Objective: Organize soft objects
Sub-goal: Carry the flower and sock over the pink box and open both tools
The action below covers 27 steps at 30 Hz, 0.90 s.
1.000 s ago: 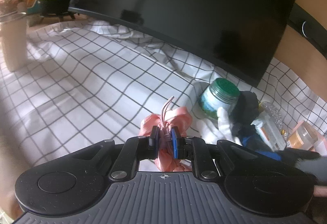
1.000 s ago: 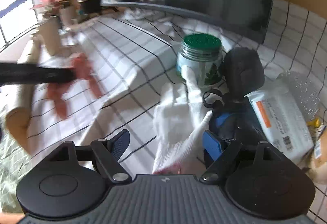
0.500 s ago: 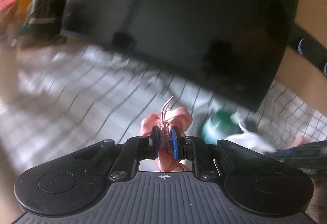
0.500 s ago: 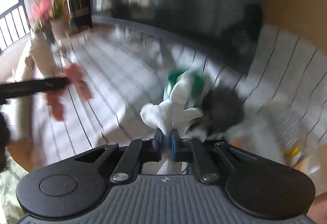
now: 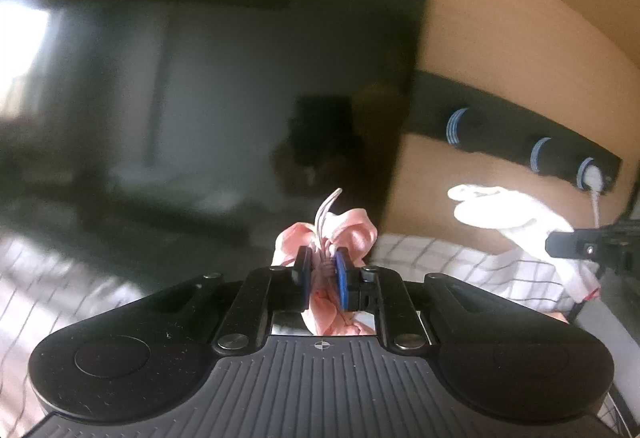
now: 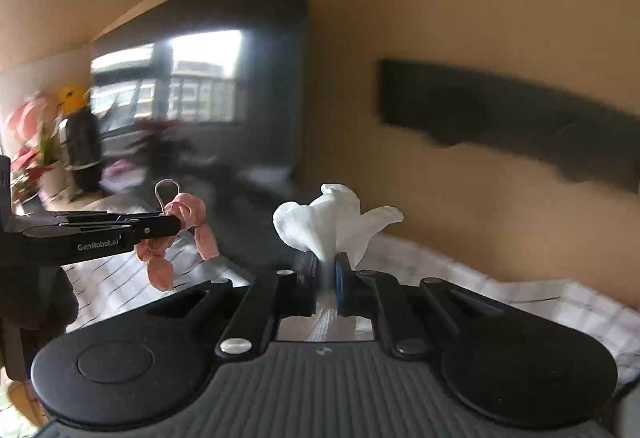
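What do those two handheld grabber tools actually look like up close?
Both are matte black plastic. The left gripper and right gripper each have blue finger pads, silver pivot screws, a ribbed grey body and two round discs. White "GenRobot.AI" lettering marks the left one's side.

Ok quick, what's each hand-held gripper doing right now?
Left hand-held gripper: closed on the pink cloth.
Right hand-held gripper: closed on the white cloth.

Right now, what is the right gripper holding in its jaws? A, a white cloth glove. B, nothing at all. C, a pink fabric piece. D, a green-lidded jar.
A: the right gripper has its jaws shut on the white cloth glove, whose fingers fan out above them, while the pink fabric piece sits in the left gripper.
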Tool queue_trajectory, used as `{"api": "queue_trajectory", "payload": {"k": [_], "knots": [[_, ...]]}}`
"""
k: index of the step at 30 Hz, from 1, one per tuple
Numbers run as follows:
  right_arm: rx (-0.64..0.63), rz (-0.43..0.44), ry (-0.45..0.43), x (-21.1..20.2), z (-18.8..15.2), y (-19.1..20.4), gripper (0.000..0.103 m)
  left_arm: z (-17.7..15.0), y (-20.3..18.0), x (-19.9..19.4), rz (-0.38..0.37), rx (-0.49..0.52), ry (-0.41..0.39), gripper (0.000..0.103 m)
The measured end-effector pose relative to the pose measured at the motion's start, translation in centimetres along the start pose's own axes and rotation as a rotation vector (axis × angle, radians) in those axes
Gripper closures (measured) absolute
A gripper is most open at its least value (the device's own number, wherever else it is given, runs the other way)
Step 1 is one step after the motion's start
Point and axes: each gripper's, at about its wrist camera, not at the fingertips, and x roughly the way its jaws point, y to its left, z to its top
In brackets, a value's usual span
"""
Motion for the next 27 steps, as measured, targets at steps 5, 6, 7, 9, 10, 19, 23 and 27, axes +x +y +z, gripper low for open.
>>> {"api": "queue_trajectory", "payload": {"k": [5,6,7,9,10,19,23,27], "knots": [[0.049,-0.131,-0.034,-2.6,-0.9,-6.3,0.095,2.0,-5.8,3.0,-0.106,0.028,0.019,0.087],[0.061,-0.162,-0.035,-3.1,-1.4,-7.4,0.095,2.1,-7.1,3.6,-0.131,0.035,0.027,0.087],[0.071,-0.191,-0.034,-3.5,-1.9,-8.6,0.094,2.1,-8.5,4.2,-0.158,0.045,0.036,0.087],[0.087,-0.251,-0.025,-4.5,-3.3,-11.2,0.094,1.8,-11.5,5.7,-0.222,0.063,0.062,0.087],[0.096,-0.274,-0.017,-4.8,-4.0,-12.2,0.094,1.6,-13.0,6.4,-0.255,0.071,0.078,0.087],[0.224,-0.335,0.085,-4.2,-12.0,-18.8,0.094,-1.8,-25.2,14.0,-0.475,0.122,0.3,0.086],[0.249,-0.323,0.13,-3.4,-15.6,-19.8,0.092,-4.4,-28.0,17.7,-0.477,0.062,0.476,0.081],[0.24,-0.307,0.172,-2.3,-18.0,-19.8,0.05,-7.3,-29.3,19.1,-0.33,0.195,0.547,0.081]]}}
